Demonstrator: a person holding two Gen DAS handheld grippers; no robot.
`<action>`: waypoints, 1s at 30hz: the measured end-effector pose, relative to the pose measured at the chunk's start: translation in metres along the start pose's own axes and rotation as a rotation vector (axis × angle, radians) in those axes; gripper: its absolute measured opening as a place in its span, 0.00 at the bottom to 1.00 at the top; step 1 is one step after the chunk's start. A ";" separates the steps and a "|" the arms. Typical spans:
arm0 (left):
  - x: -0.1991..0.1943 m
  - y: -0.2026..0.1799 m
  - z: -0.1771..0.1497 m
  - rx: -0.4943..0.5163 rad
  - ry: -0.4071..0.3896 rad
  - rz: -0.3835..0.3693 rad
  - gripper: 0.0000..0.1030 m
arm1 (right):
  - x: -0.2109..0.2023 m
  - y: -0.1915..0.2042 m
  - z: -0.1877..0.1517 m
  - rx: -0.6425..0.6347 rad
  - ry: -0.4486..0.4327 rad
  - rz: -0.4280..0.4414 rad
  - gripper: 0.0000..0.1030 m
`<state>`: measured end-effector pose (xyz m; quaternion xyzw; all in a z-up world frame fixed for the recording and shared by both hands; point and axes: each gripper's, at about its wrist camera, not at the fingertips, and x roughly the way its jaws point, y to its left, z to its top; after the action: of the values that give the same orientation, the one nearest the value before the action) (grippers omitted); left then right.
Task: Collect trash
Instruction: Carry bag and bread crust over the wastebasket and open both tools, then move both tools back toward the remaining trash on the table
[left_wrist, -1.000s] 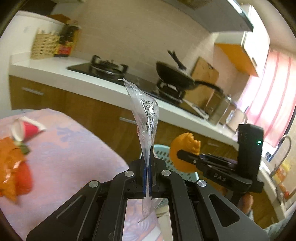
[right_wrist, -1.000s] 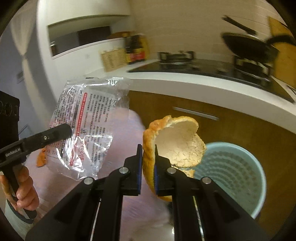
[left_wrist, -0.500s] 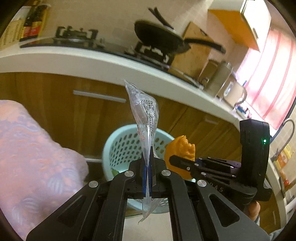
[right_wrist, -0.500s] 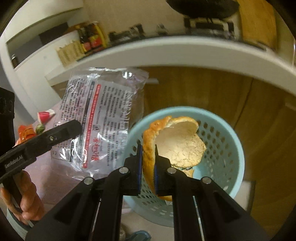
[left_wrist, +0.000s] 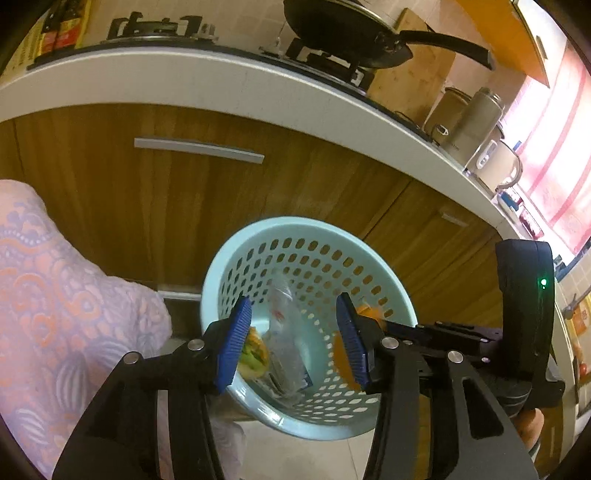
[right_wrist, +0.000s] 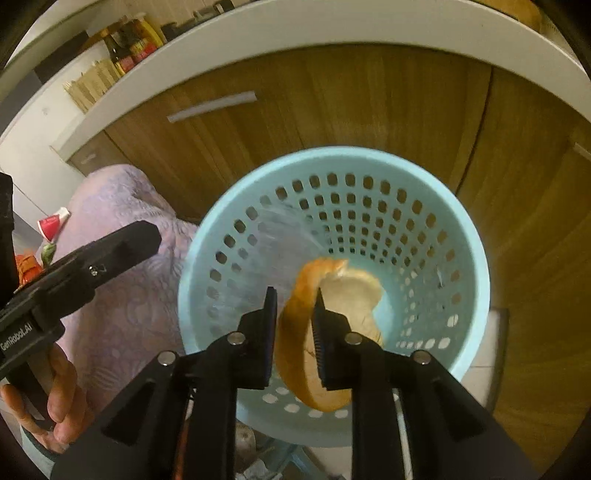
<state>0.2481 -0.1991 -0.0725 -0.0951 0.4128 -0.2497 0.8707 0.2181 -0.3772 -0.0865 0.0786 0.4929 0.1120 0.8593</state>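
A light blue perforated basket (left_wrist: 314, 229) (right_wrist: 476, 240) stands on the floor below both grippers. My left gripper (left_wrist: 293, 341) hangs over it, its jaws opening and wide apart, touching nothing. The clear plastic wrapper (left_wrist: 286, 347) is loose below them, inside the basket. My right gripper (right_wrist: 295, 336) is over the same basket with its jaws opening a little. The orange peel (right_wrist: 351, 295) sits between them, blurred and slipping downward. In the left wrist view the right gripper (left_wrist: 406, 328) reaches in from the right with the peel (left_wrist: 369, 312) at its tip. The left gripper (right_wrist: 122, 251) shows at the left of the right wrist view.
Food scraps (left_wrist: 255, 354) lie in the basket bottom. Wooden cabinets (left_wrist: 184, 206) and a white counter (left_wrist: 221, 85) with a stove and black pan (left_wrist: 343, 33) rise behind it. A table with a pink-purple cloth (left_wrist: 55, 295) is at left, with a red paper cup (right_wrist: 51, 223) on it.
Both grippers came down over the basket. The left jaws opened and the wrapper dropped in. The right jaws parted slightly and the peel slid lower.
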 end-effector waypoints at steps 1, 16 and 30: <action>0.000 0.001 -0.001 -0.001 0.003 -0.001 0.44 | 0.000 0.000 -0.001 0.001 0.011 -0.008 0.16; -0.101 0.001 -0.016 0.016 -0.202 0.030 0.68 | -0.069 0.041 0.002 -0.052 -0.192 0.067 0.25; -0.286 0.056 -0.064 -0.055 -0.497 0.291 0.77 | -0.102 0.184 0.004 -0.247 -0.381 0.291 0.49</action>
<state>0.0659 -0.0016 0.0575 -0.1165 0.2029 -0.0797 0.9690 0.1506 -0.2272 0.0450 0.0627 0.2886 0.2767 0.9145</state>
